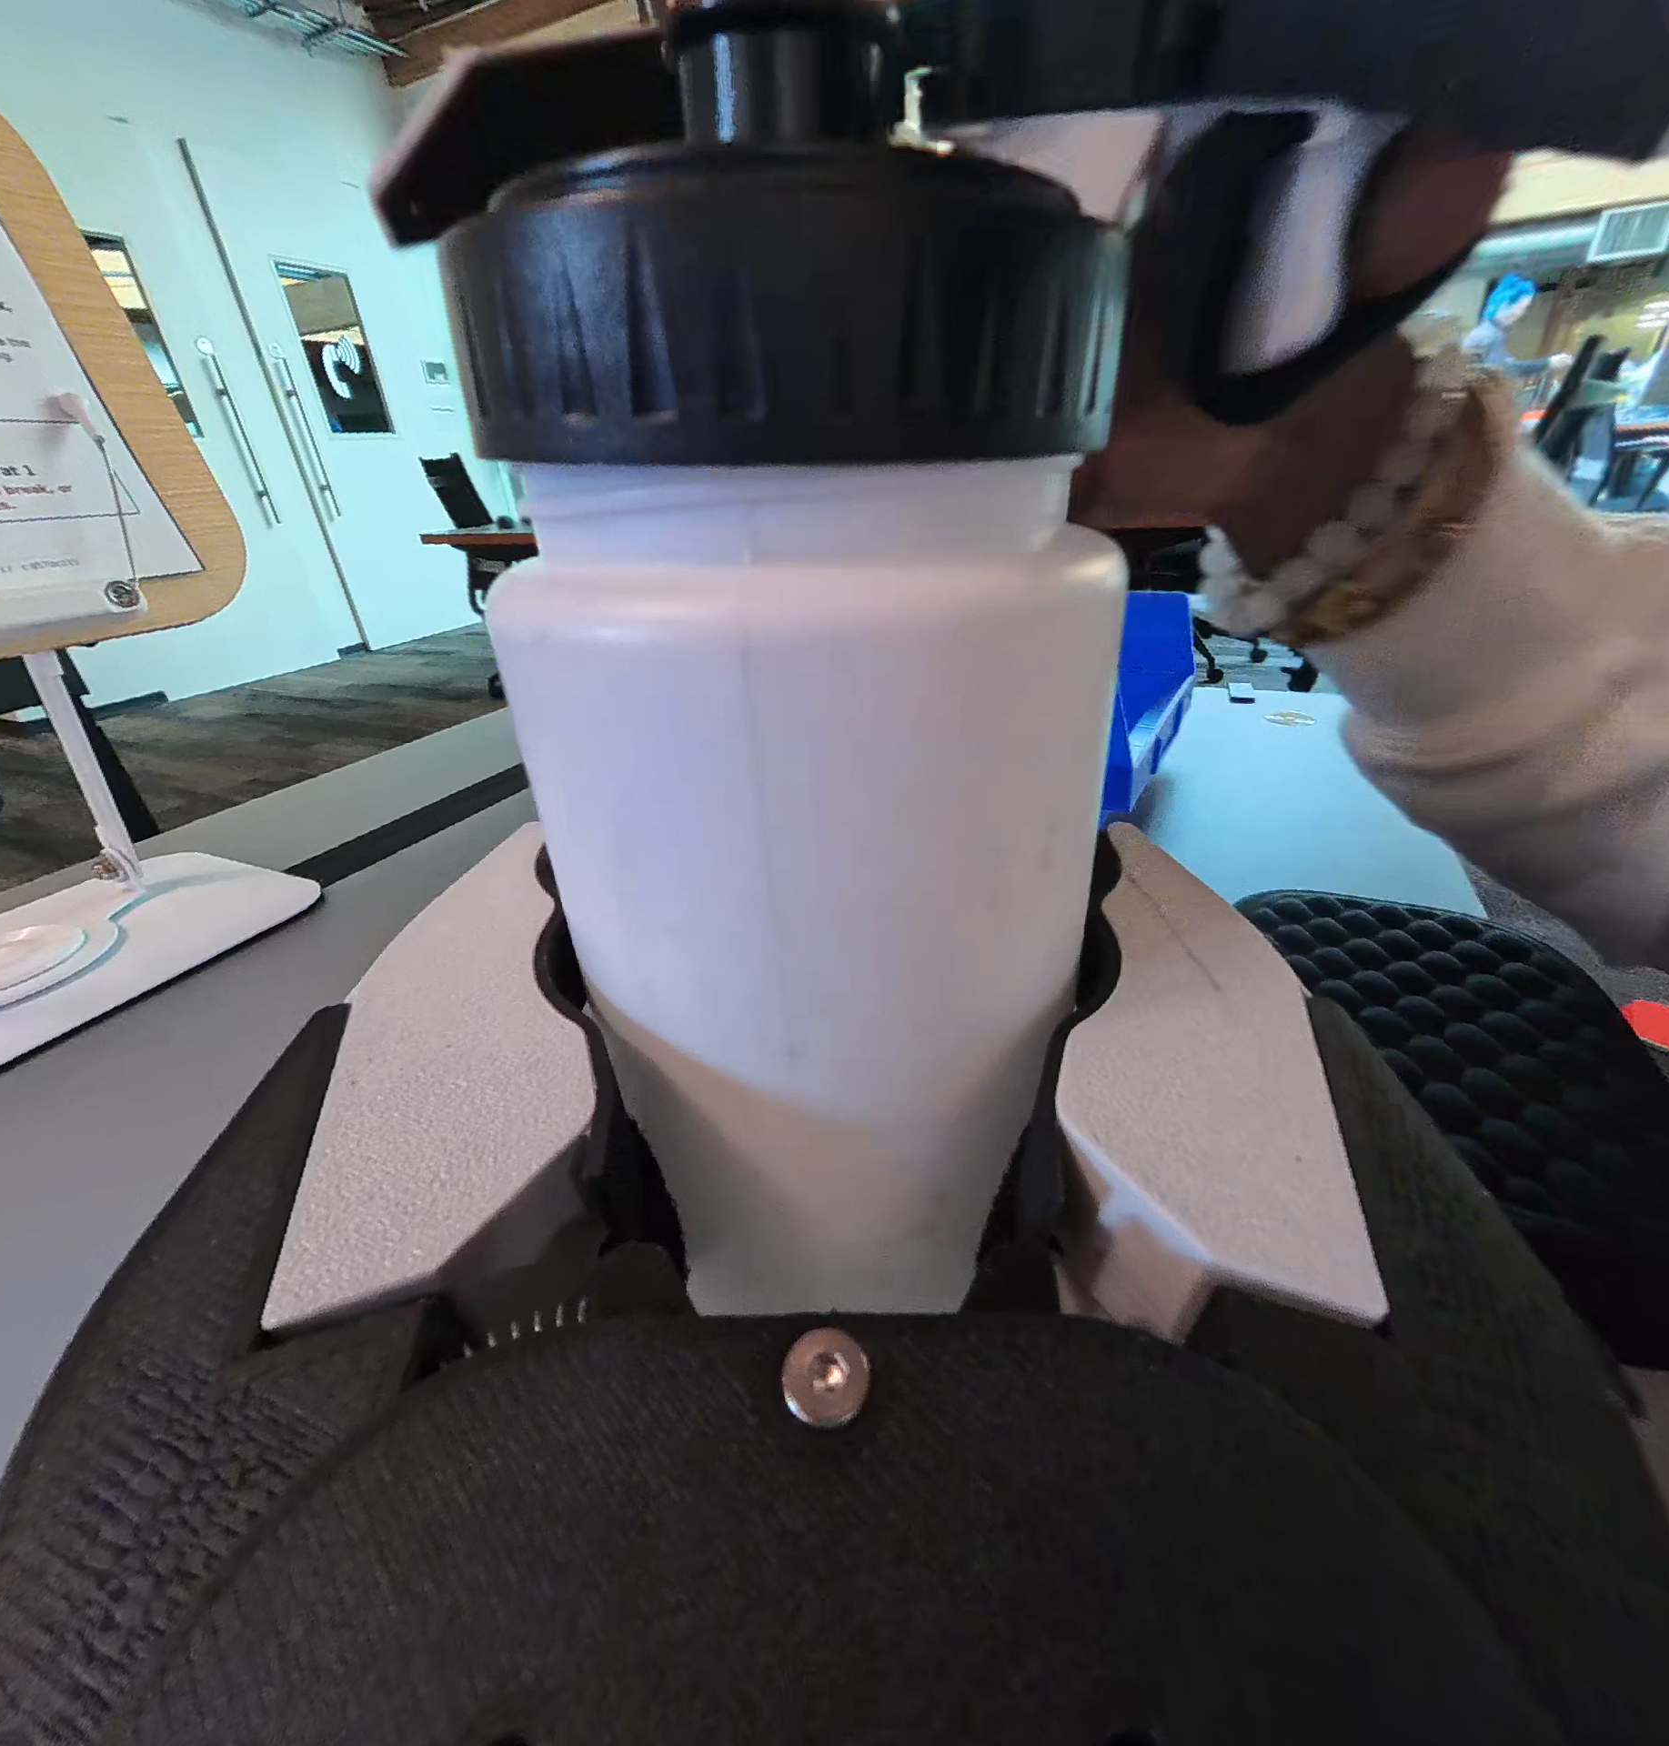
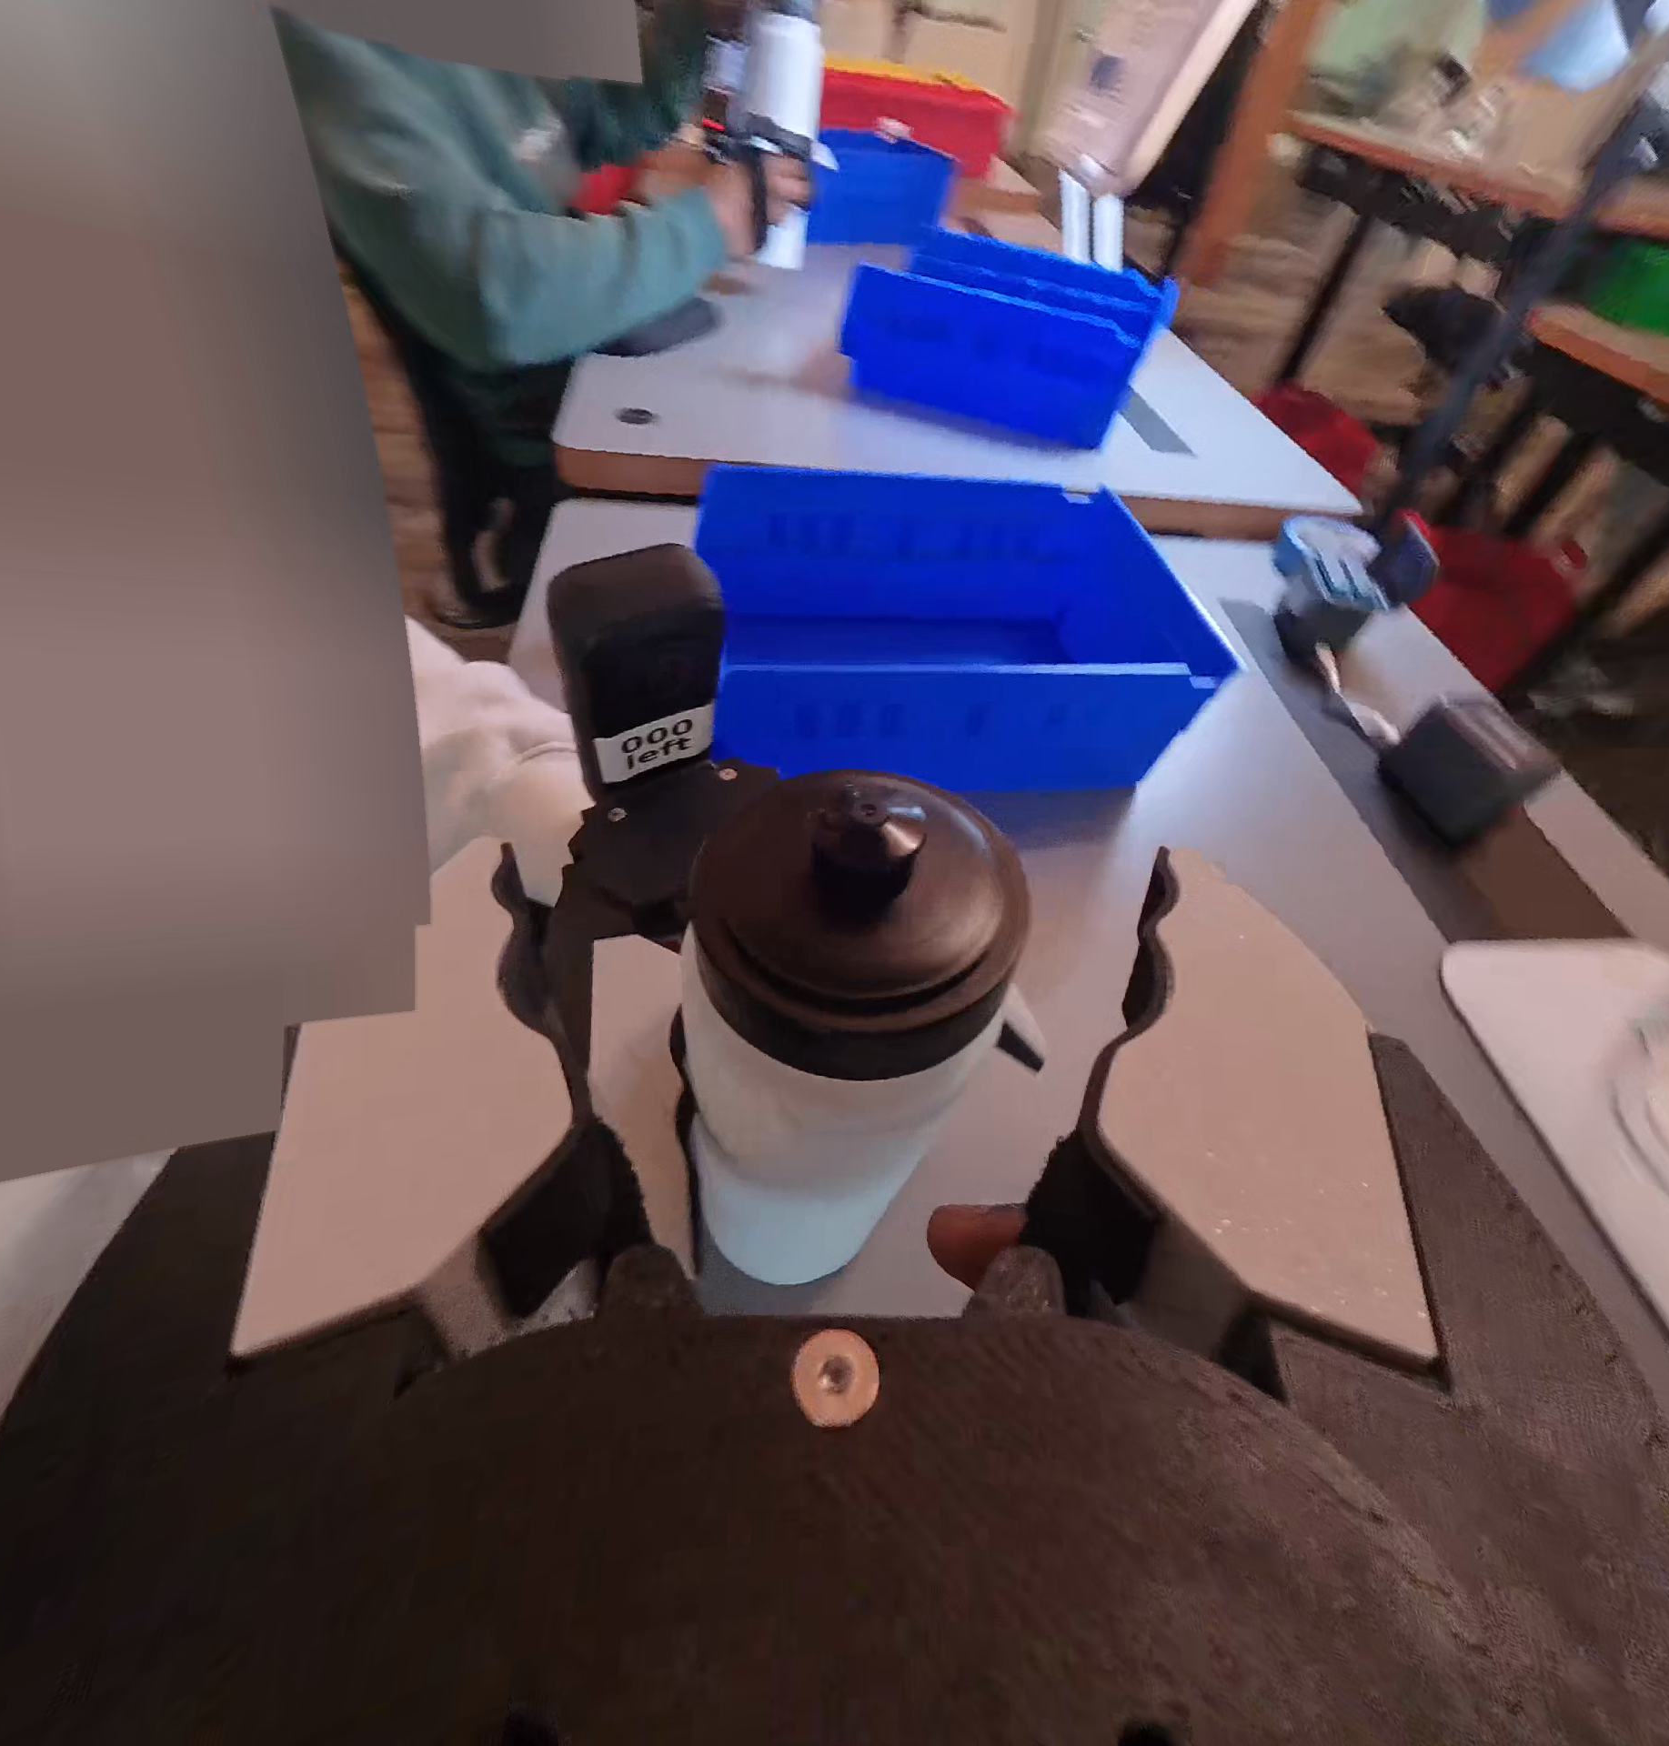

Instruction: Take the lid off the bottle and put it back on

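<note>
Left gripper [image 1: 821, 954] around capped bottle [image 1: 811, 803]

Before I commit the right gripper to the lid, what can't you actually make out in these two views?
- Thread seating of the lid: both views, hidden under its skirt.
- Right gripper height relative to the lid: left wrist view is motion-blurred and cut off by the top edge.
- Bottle base: left wrist view, covered by the left gripper body.
- Bottle contents: opaque white wall.
- Blue bin floor: right wrist view, near wall hides part.
</note>
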A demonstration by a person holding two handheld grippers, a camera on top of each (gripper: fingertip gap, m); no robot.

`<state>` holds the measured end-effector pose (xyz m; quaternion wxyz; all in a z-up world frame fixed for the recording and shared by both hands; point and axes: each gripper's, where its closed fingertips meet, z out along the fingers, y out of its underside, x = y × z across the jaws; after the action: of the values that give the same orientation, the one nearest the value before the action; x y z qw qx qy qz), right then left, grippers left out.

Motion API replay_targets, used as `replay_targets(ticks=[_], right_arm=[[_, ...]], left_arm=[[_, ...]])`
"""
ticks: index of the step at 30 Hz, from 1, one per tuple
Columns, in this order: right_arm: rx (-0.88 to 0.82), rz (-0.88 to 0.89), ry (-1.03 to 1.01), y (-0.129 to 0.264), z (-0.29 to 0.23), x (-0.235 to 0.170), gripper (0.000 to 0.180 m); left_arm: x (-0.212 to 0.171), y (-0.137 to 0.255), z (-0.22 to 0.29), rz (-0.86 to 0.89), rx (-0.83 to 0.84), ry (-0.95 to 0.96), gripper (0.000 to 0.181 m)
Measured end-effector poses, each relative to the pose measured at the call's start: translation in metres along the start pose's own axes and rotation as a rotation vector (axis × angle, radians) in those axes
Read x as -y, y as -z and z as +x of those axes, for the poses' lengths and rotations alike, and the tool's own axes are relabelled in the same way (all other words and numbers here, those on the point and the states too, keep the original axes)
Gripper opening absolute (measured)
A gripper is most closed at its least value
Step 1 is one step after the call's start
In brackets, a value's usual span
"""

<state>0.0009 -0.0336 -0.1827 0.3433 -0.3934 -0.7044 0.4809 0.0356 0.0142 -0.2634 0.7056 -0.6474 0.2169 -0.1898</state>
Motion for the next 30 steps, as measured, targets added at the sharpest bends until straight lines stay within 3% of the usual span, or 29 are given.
replay_targets(ticks=[4, 6, 9, 13, 17, 20, 24, 27, 30], right_arm=[[0.272, 0.059, 0.056, 0.002, -0.006, -0.002, 0.110], [0.321, 0.028, 0.049, -0.008, -0.003, -0.011, 0.105], [0.337, 0.034, 0.040, -0.015, -0.005, -0.018, 0.078], [0.121, 0.087, -0.033, -0.017, 0.001, -0.016, 0.078], [-0.286, 0.076, -0.183, -0.016, 0.014, -0.018, 0.078], [-0.498, 0.013, -0.155, -0.015, 0.016, -0.021, 0.079], [-0.266, 0.006, -0.092, -0.024, 0.008, -0.019, 0.134], [-0.019, 0.155, -0.040, -0.012, 0.001, 0.005, 0.120], [0.170, 0.145, 0.077, -0.007, -0.002, 0.003, 0.113]], left_arm=[[0.000, 0.001, 0.003, 0.007, -0.037, 0.000, 0.102], [0.000, 0.001, 0.004, 0.008, -0.047, 0.002, 0.102], [0.000, 0.002, 0.000, 0.008, -0.025, 0.006, 0.102], [0.000, 0.002, -0.003, -0.004, 0.028, -0.005, 0.102], [-0.001, 0.001, -0.005, -0.014, 0.070, -0.002, 0.103], [0.000, 0.002, -0.004, -0.010, 0.085, -0.022, 0.102], [0.000, 0.002, -0.006, -0.005, 0.065, -0.003, 0.103], [0.000, 0.002, -0.004, -0.002, 0.048, -0.008, 0.103], [0.000, 0.002, -0.002, 0.006, 0.014, -0.005, 0.103]])
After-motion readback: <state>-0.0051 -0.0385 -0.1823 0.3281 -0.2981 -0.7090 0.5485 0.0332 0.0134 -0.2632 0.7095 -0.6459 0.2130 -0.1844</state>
